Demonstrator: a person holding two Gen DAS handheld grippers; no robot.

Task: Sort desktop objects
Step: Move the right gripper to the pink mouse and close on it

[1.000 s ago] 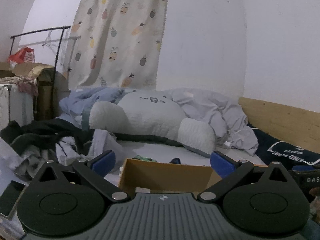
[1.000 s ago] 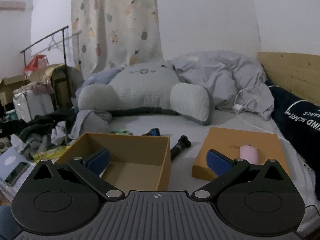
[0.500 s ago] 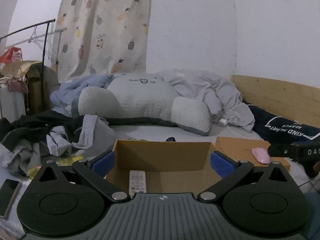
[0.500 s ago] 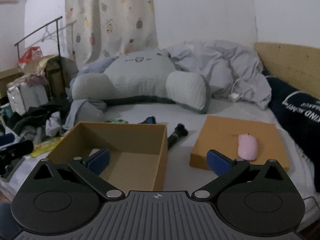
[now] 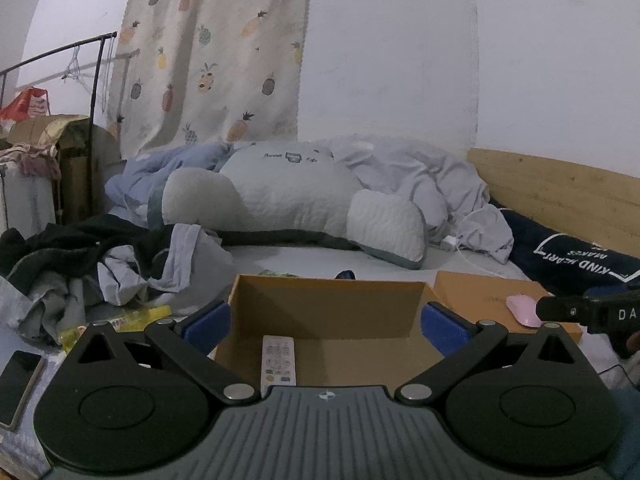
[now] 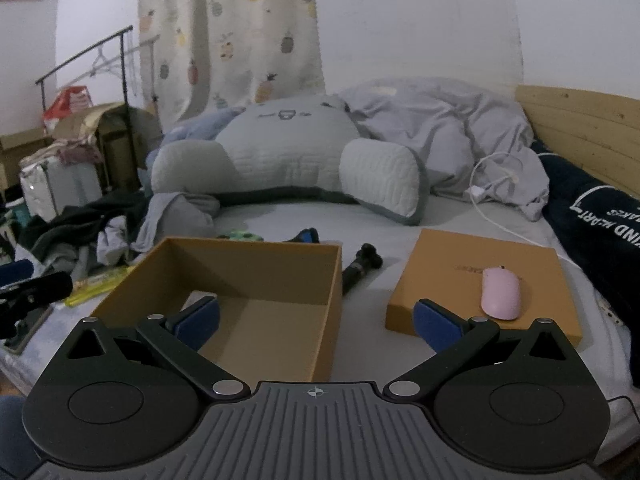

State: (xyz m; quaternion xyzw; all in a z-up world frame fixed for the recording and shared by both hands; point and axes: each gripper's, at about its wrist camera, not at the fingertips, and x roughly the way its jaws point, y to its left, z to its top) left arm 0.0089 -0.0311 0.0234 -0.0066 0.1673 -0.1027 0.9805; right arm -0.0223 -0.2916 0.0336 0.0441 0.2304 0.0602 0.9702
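Over the last second the left hand-held gripper (image 5: pixel 325 322) has swung to face the open box (image 5: pixel 328 300), its remote (image 5: pixel 278 364) now visible inside. Both it and the right hand-held gripper (image 6: pixel 316 320) gape empty; the pink mouse (image 6: pixel 501 293) on the lid (image 6: pixel 452 280), right, looks next.

Open tan cardboard box (image 6: pixel 256 280); white remote control (image 5: pixel 278 365) inside. Flat tan box lid (image 6: pixel 480 276); pale pink computer mouse (image 6: pixel 501 293). Cream curtain (image 5: pixel 212 52), pineapple print. Blue gripper pads (image 6: pixel 198 320).
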